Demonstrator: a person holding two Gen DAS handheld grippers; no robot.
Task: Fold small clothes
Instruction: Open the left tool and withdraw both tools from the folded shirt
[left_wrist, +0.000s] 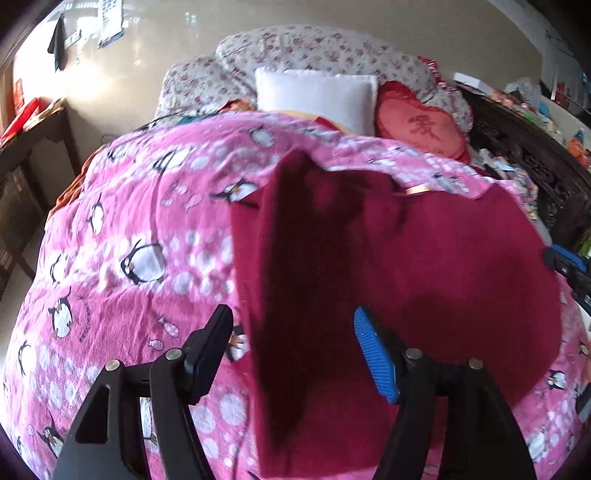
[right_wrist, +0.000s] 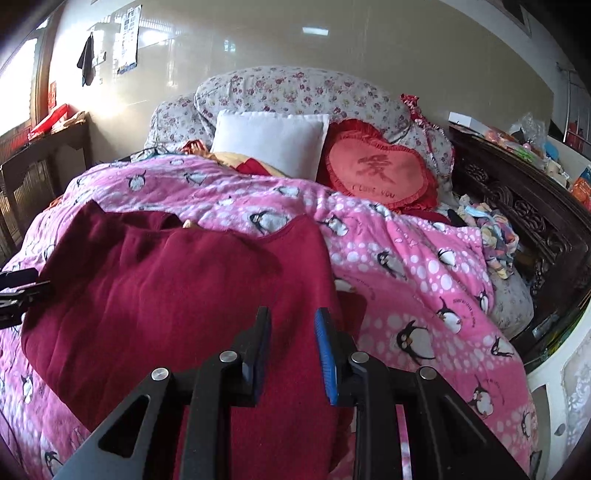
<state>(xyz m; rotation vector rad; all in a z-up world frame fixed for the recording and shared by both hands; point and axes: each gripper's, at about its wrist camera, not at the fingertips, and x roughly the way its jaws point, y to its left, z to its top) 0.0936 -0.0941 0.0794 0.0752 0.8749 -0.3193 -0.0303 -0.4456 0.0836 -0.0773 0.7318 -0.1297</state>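
Note:
A dark red garment (left_wrist: 443, 277) (right_wrist: 166, 288) lies spread on the pink penguin blanket (left_wrist: 129, 221) (right_wrist: 406, 266) of a bed. My left gripper (left_wrist: 291, 321) stands open over the garment's left side. A raised fold of the cloth runs between its fingers, and neither pad presses on it. My right gripper (right_wrist: 293, 314) hovers over the garment's right edge with a narrow gap between its pads and nothing held; red cloth shows beneath. Each gripper shows at the edge of the other's view: the right gripper (left_wrist: 565, 266) and the left gripper (right_wrist: 18, 291).
A white pillow (left_wrist: 317, 96) (right_wrist: 269, 140), a red heart cushion (left_wrist: 421, 125) (right_wrist: 380, 170) and a floral quilt lie at the head of the bed. Dark carved wooden furniture (right_wrist: 517, 206) with clutter stands at the right. A heap of small cloths (right_wrist: 491, 232) lies beside it. A wooden table (right_wrist: 37, 155) is at the left.

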